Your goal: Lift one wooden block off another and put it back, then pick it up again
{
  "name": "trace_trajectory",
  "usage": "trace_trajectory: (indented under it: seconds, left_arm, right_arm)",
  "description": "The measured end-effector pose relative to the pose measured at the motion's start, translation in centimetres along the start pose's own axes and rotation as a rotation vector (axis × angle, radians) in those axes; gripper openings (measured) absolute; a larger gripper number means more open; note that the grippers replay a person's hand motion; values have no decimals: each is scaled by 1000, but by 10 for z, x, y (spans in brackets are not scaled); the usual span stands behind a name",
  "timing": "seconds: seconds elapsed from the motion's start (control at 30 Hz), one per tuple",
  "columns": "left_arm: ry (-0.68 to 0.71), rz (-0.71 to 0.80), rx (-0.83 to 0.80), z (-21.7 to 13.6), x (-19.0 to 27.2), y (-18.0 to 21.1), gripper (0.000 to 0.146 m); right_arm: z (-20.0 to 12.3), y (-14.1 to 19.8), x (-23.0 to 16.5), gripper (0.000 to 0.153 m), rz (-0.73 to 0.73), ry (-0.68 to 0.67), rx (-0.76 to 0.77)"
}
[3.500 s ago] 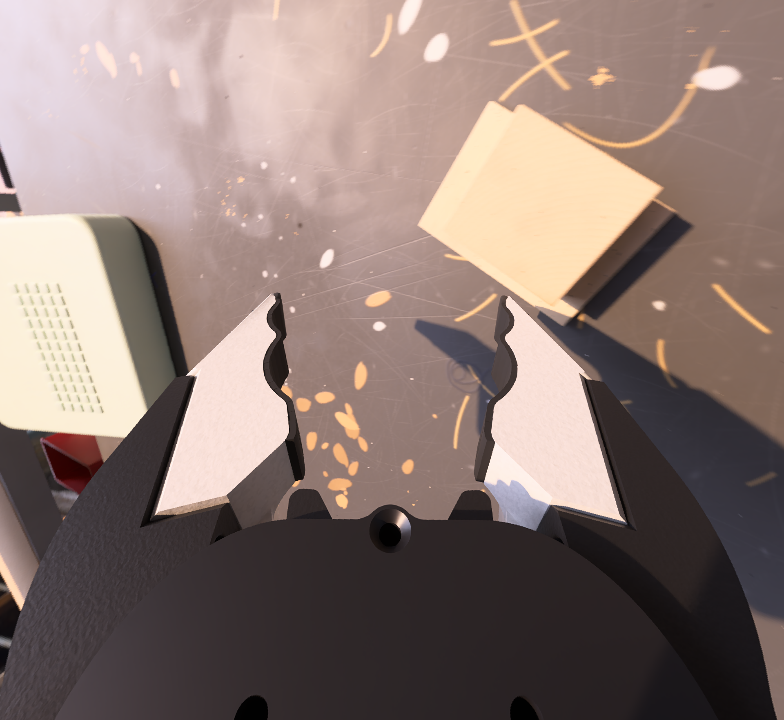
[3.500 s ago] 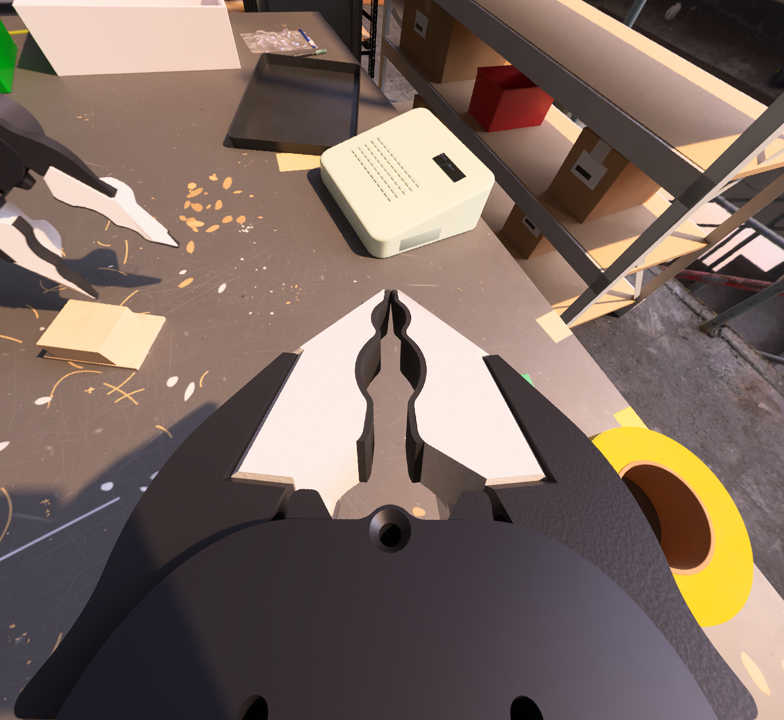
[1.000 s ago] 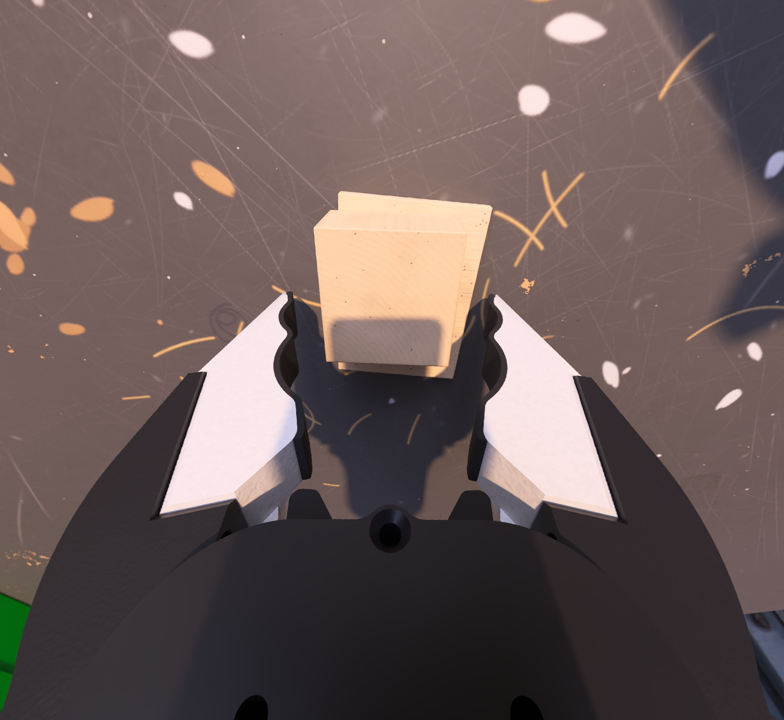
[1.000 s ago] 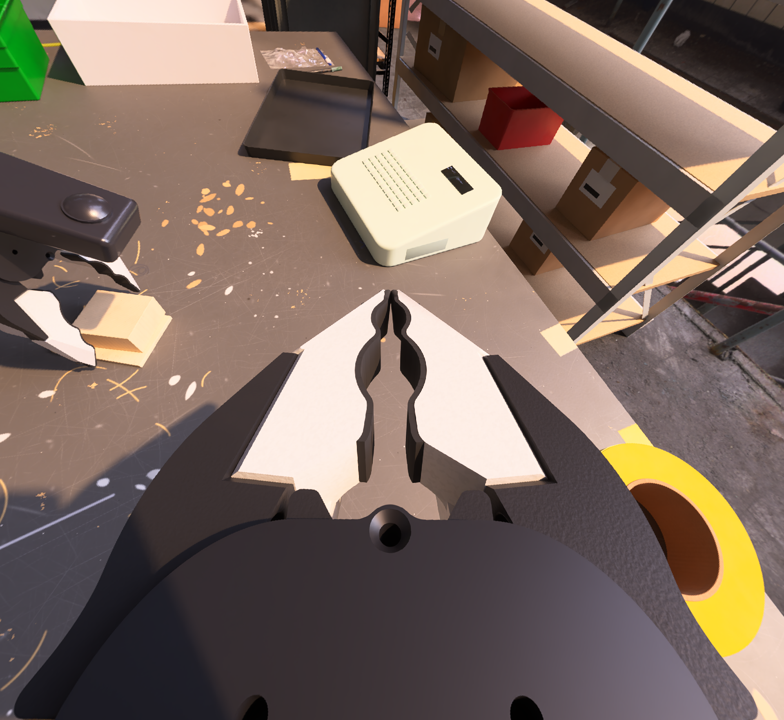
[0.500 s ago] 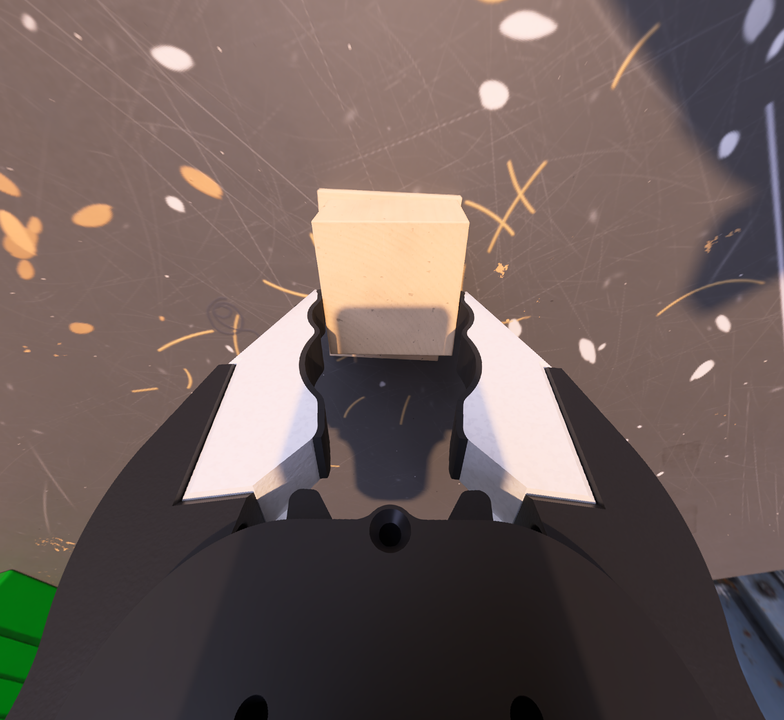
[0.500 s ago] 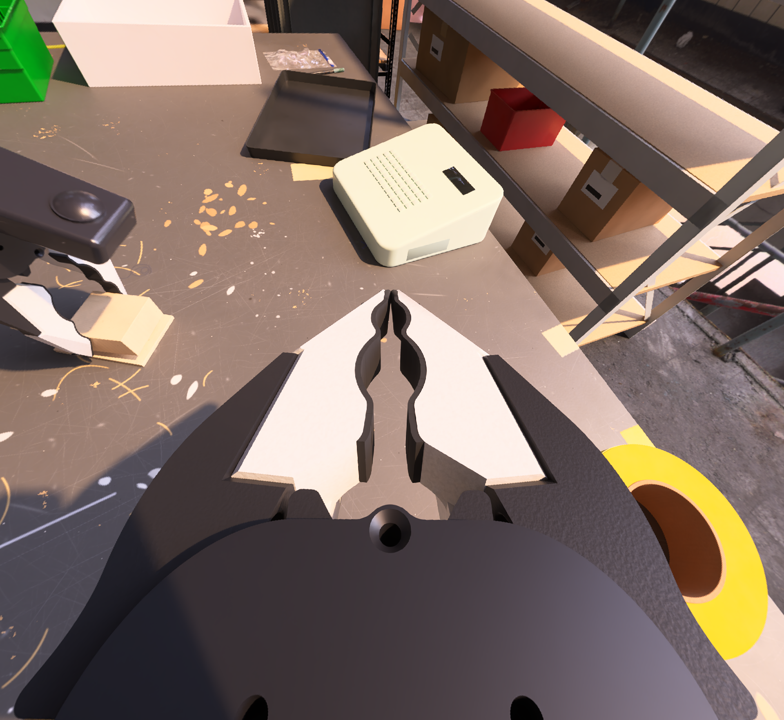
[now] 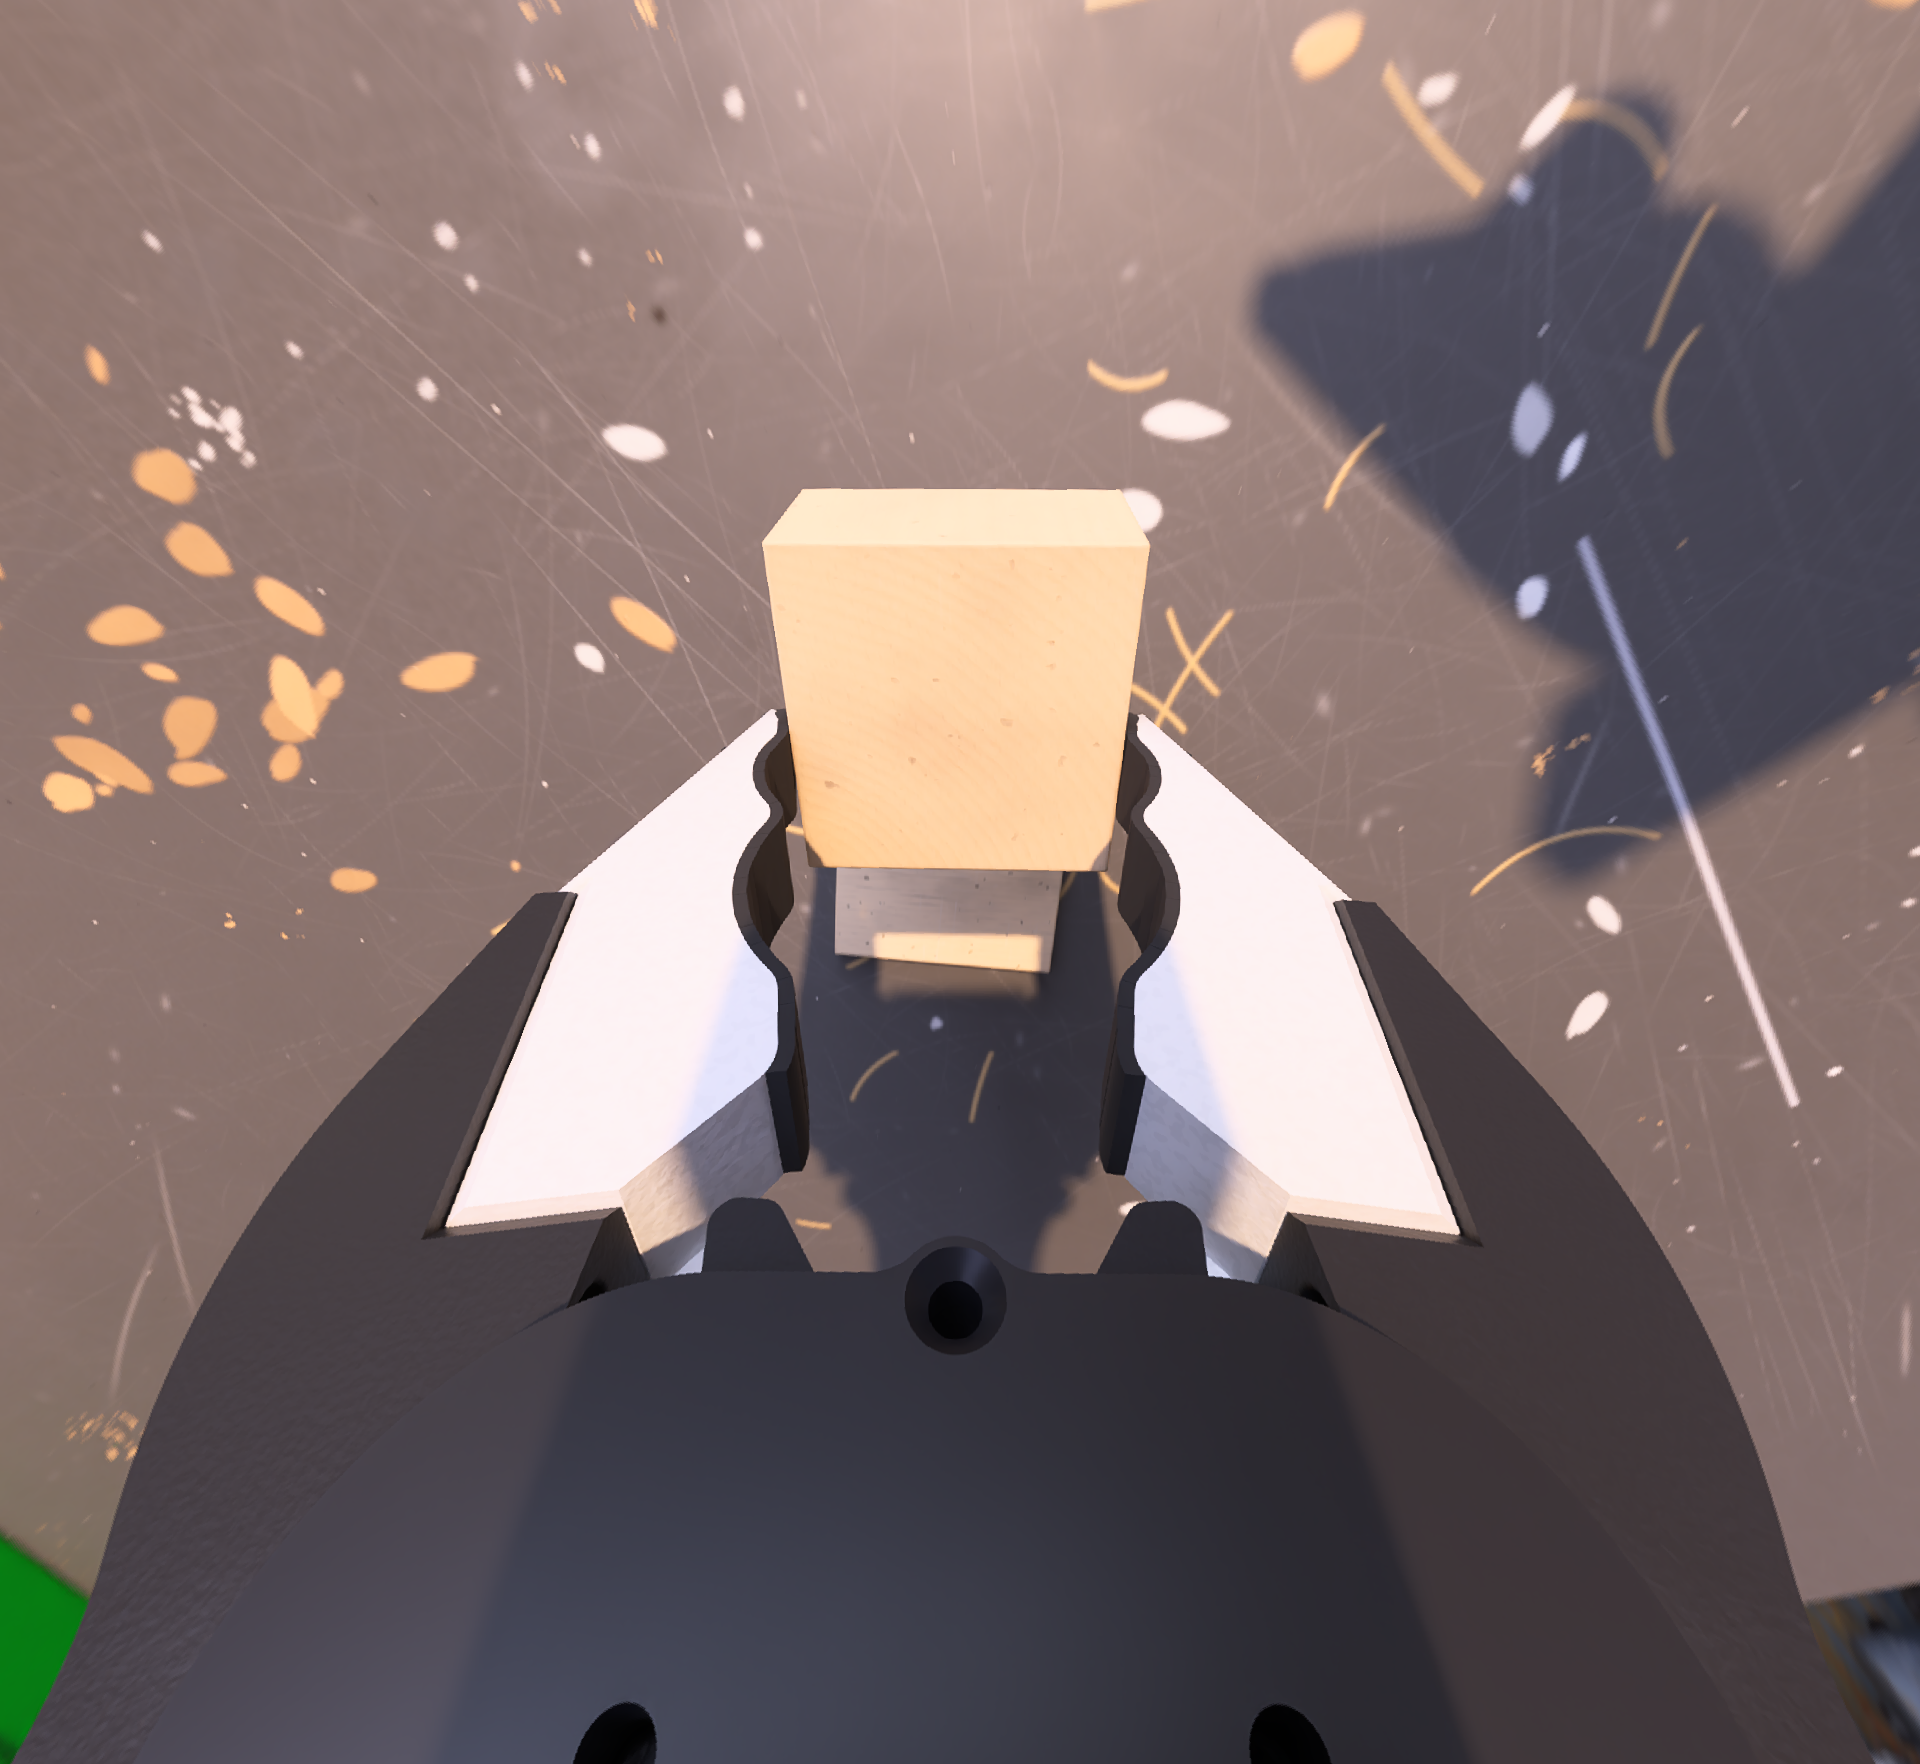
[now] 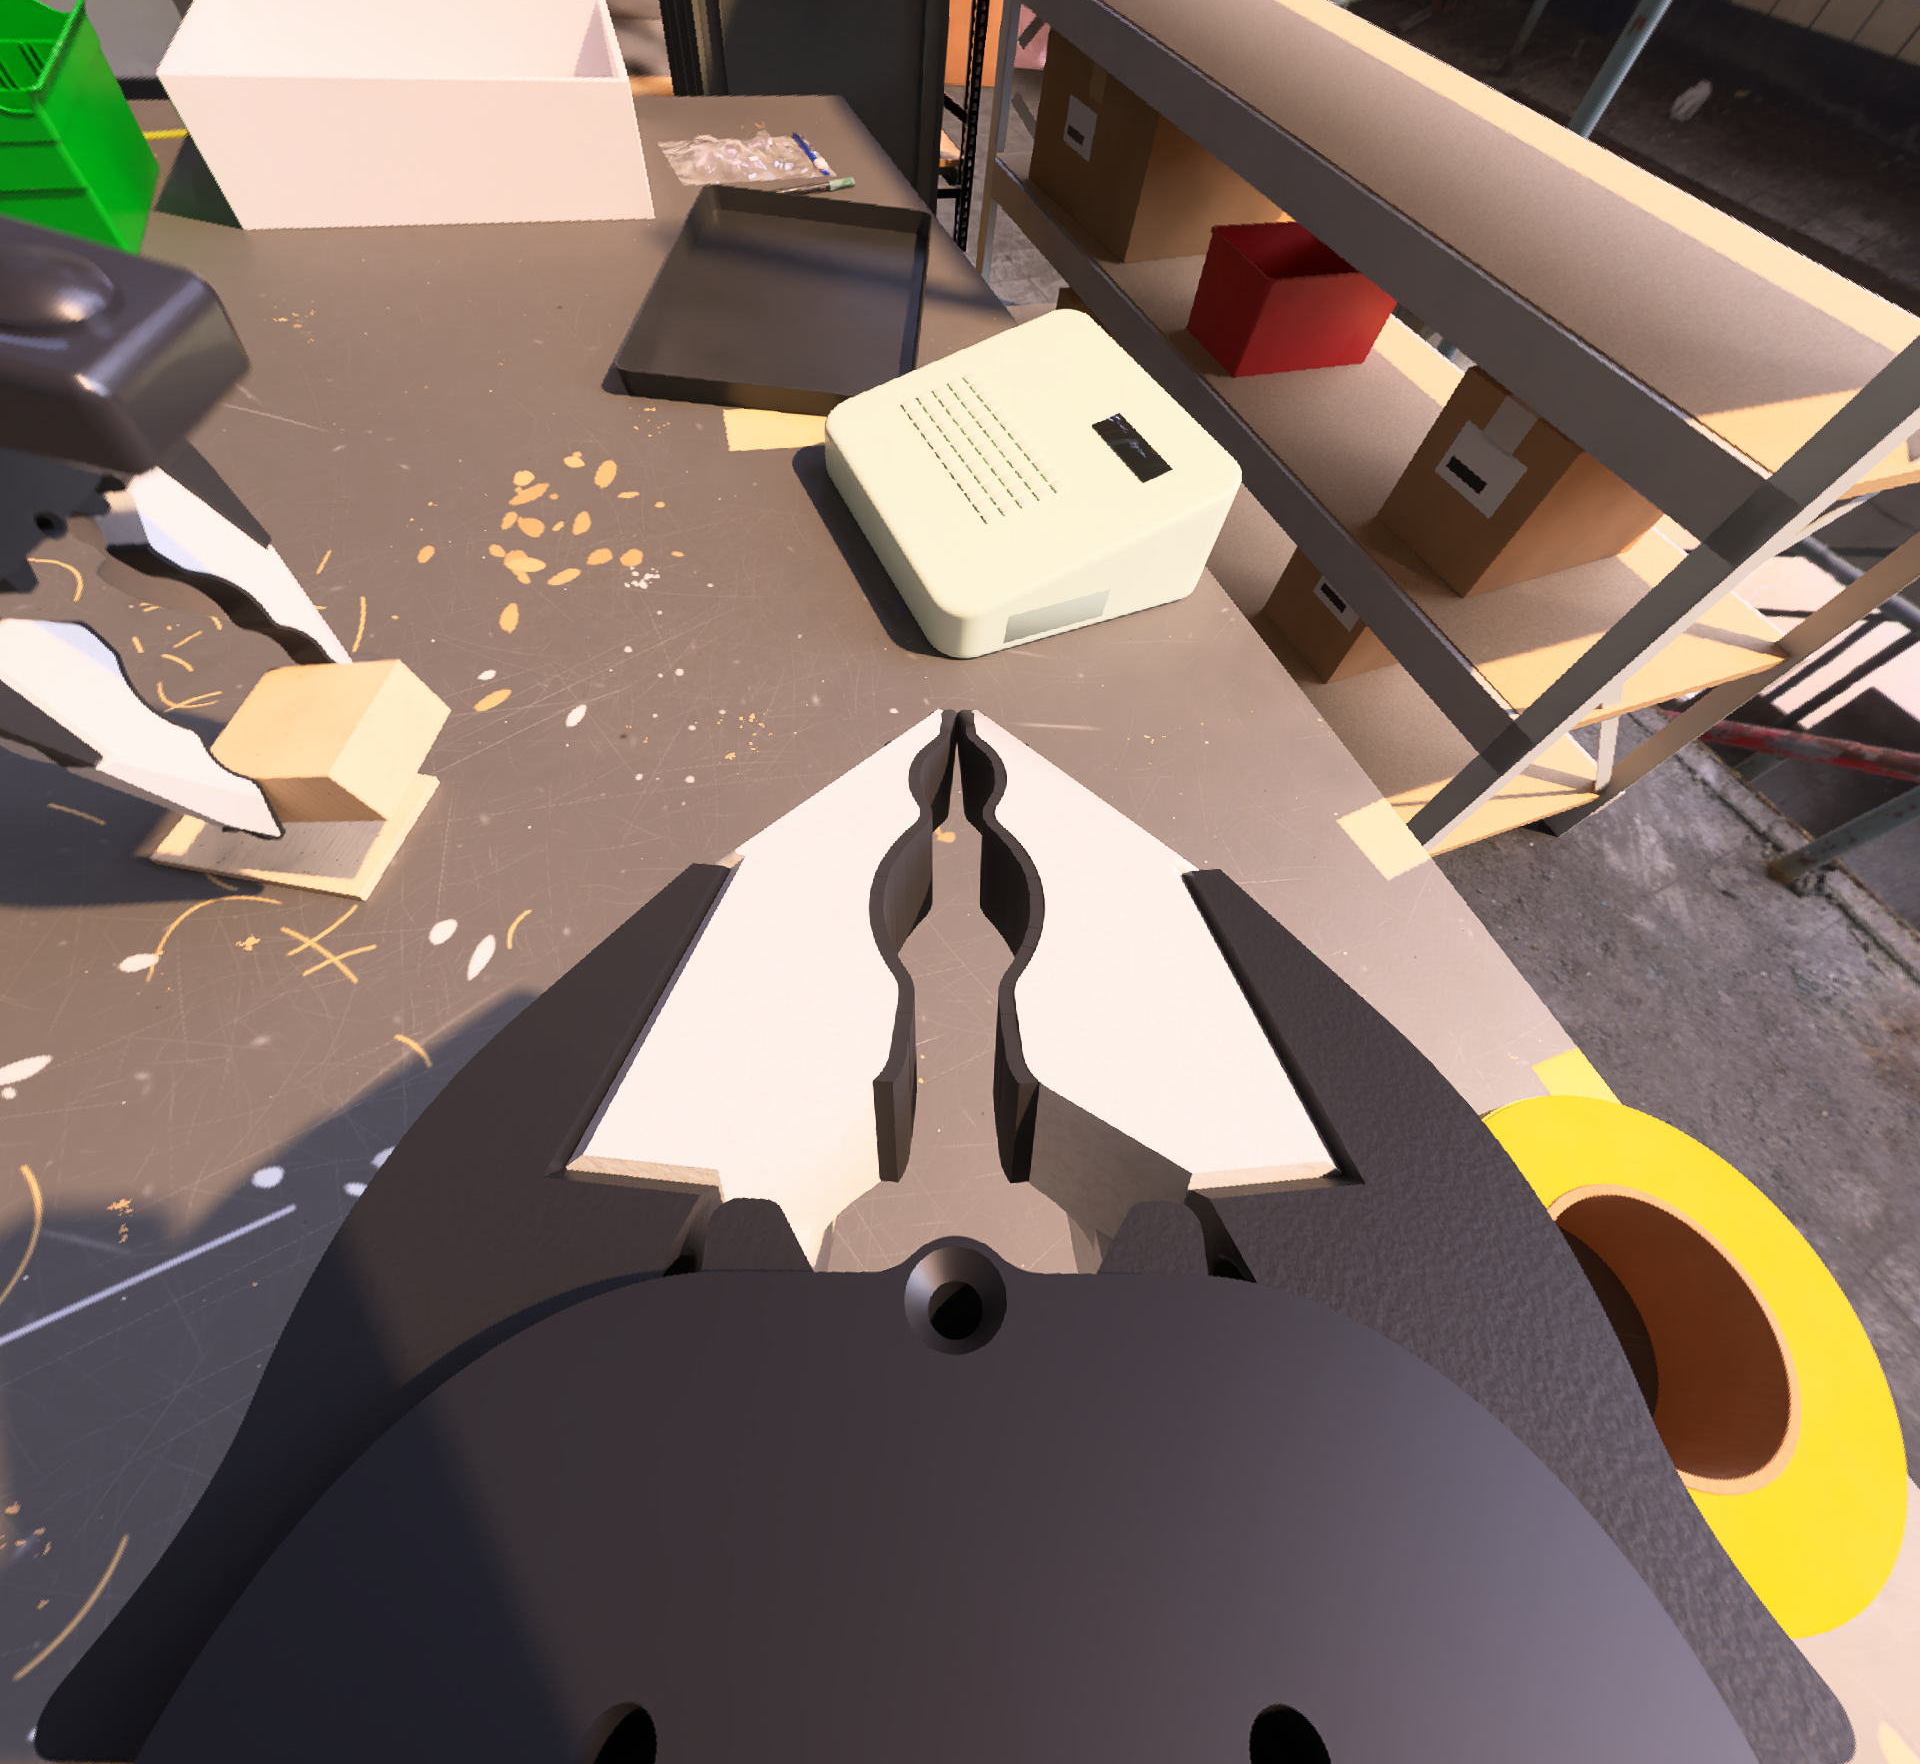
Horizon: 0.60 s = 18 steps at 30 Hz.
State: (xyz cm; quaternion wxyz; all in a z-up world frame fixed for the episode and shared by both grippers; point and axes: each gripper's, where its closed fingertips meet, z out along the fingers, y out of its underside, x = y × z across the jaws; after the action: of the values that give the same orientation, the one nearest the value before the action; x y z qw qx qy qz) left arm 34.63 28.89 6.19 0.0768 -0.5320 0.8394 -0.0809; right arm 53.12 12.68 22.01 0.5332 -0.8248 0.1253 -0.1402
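My left gripper (image 7: pixel 956 727) is shut on the upper wooden block (image 7: pixel 956 675), a pale cube gripped by its two sides. It holds the block a little above the lower wooden block (image 7: pixel 948 925), a flat slab lying on the table. In the right wrist view the left gripper (image 8: pixel 307 740) holds the cube (image 8: pixel 332 727) over the slab (image 8: pixel 301 852) at the left. My right gripper (image 8: pixel 956 722) is shut and empty, over the table's right part.
A cream device box (image 8: pixel 1029 478) sits ahead of the right gripper, with a black tray (image 8: pixel 779 301), a white box (image 8: pixel 405 104) and a green bin (image 8: pixel 62 125) behind. A yellow tape roll (image 8: pixel 1704 1351) lies at the table's right edge. Shelving (image 8: pixel 1455 156) stands right.
My left gripper came over the blocks, closed on the upper one and raised it off the lower one. The right gripper has stayed shut and almost still.
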Motion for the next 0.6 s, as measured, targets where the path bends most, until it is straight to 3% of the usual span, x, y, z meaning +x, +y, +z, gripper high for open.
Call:
trace_trajectory:
  seconds: [0.17,0.6]
  left_arm:
    - [-1,-23,88,-13,-2,-13,62]
    - [22,-89,157,-1,-5,-35,62]
  right_arm:
    - [0,0,0,0,2,-4,3]
    - [0,0,0,0,7,-13,9]
